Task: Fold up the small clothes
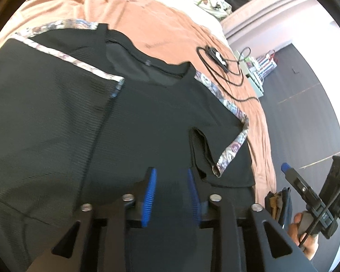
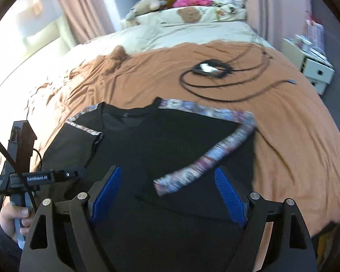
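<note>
**Spotter:** Where's the shirt?

**Me:** The shirt (image 2: 170, 140) lies flat on the bed (image 2: 283, 136), on the orange sheet, collar away from me. Its left side is folded in over the body already. The right sleeve (image 1: 224, 149), with its patterned trim (image 2: 206, 161), looks turned in over the body too, and it's blurred in the right wrist view.

**Spotter:** Claws?

**Me:** My right claw (image 2: 167, 195) stands wide apart with nothing between the pads; the trimmed cuff lies just ahead of it, not pinched. My left claw (image 1: 171, 195) has a narrow gap. I see only black cloth beneath it, and no pad pressing on it, so I'd say it holds nothing.

**Spotter:** How will it handle?

**Me:** Light and limp, I judge. It's a thin ribbed knit, so it will droop from any single pinch and drag across the sheet. It shouldn't slip from the ridged pads, and nothing about it is fragile.

**Spotter:** Where do I take hold?

**Me:** At the hem corners near me, one claw each, pinching all the layers together so the folded sides don't fall open. The trim is thicker and would give a firmer bite, but lifting by it would undo the fold.

**Spotter:** Anything in the way?

**Me:** A cable (image 2: 215, 83) coils well beyond the collar, clear of the shirt.
</note>
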A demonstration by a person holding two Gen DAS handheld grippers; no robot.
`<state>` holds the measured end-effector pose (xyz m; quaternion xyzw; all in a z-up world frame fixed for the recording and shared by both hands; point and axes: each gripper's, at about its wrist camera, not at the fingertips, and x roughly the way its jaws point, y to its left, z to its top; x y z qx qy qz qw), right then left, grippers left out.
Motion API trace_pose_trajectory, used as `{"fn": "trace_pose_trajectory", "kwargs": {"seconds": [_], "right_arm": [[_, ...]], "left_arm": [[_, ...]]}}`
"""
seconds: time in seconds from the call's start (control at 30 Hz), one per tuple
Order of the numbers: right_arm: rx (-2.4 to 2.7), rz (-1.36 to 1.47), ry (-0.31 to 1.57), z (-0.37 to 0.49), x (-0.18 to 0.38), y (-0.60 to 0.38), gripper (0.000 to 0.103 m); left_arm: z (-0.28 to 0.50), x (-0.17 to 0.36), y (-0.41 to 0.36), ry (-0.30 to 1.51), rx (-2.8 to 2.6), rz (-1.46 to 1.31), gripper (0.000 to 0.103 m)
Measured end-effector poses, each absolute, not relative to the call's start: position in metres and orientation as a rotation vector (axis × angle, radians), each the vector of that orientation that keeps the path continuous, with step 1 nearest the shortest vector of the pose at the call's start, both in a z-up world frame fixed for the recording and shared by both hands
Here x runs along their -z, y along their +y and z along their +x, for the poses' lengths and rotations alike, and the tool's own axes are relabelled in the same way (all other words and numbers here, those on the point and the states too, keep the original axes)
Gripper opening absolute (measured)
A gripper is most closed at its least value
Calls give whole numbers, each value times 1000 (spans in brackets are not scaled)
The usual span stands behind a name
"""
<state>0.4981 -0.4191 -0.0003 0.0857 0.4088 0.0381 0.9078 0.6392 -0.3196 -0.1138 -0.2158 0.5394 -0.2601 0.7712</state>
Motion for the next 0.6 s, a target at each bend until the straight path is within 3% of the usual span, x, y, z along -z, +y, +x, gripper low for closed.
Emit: {"fn": "trace_pose_trajectory", "kwargs": {"seconds": [0.47, 0.6], "right_arm": [[65, 234, 895, 451, 58, -458, 82], [78, 228, 939, 460, 74, -464, 67]], "left_arm": [[641, 134, -386, 1235, 579, -391, 35], [645, 142, -402, 1252, 571, -365, 35]]}}
